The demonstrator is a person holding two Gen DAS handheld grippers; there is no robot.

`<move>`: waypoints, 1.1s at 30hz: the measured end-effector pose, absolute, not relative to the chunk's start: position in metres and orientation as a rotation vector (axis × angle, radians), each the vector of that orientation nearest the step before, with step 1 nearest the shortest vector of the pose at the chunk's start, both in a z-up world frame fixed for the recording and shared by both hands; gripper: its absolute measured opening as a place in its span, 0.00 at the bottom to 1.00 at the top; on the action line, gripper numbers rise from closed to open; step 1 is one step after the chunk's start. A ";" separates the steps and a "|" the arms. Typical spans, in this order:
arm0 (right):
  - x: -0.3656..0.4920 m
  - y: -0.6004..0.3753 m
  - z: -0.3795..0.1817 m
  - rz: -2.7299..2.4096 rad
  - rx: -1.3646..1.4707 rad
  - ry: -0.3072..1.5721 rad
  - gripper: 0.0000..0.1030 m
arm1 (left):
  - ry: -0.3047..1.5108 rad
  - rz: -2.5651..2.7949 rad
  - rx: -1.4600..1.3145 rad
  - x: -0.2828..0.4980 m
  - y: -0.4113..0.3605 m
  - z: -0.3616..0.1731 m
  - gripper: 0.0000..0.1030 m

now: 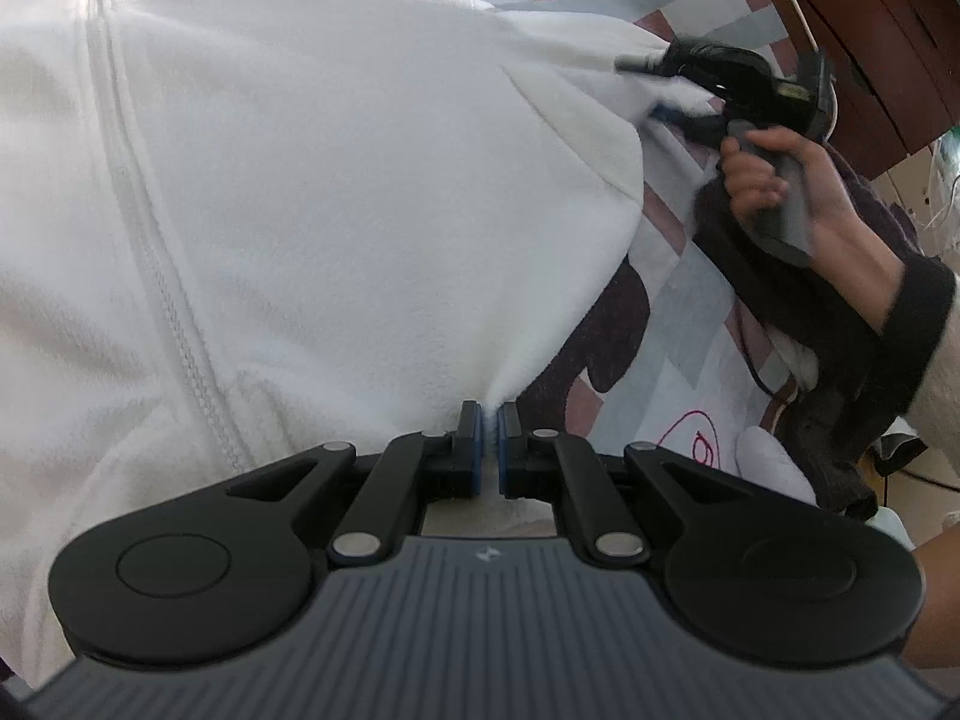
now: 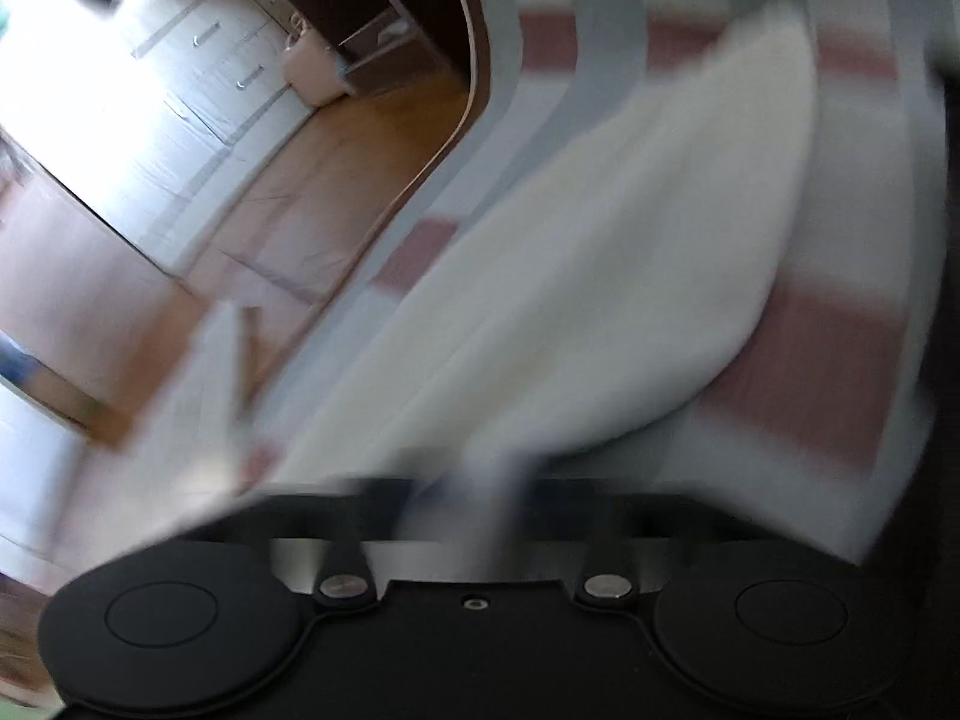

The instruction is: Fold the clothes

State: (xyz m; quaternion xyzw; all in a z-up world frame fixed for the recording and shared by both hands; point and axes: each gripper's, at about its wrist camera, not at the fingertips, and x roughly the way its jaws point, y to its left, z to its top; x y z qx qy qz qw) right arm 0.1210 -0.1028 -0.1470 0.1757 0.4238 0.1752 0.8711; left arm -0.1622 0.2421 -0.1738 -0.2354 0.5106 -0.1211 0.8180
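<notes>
Left wrist view — you look forward along the left gripper (image 1: 489, 420), very near the white fleece garment (image 1: 312, 192), which fills most of the frame; the striped bedspread (image 1: 678, 354) lies to the right, and the right gripper (image 1: 666, 87) shows at upper right.

Right wrist view — you look along the right gripper (image 2: 474, 480), heavily blurred, tilted across the garment (image 2: 630, 276) and bedspread (image 2: 816, 378) toward the wooden floor (image 2: 336, 162) at upper left.

Shared by both: garment and bedspread.
</notes>
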 end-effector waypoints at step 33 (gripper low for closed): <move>-0.102 0.120 -0.079 1.458 -0.355 0.917 0.49 | 0.576 0.680 -1.046 -0.346 0.467 -0.144 0.65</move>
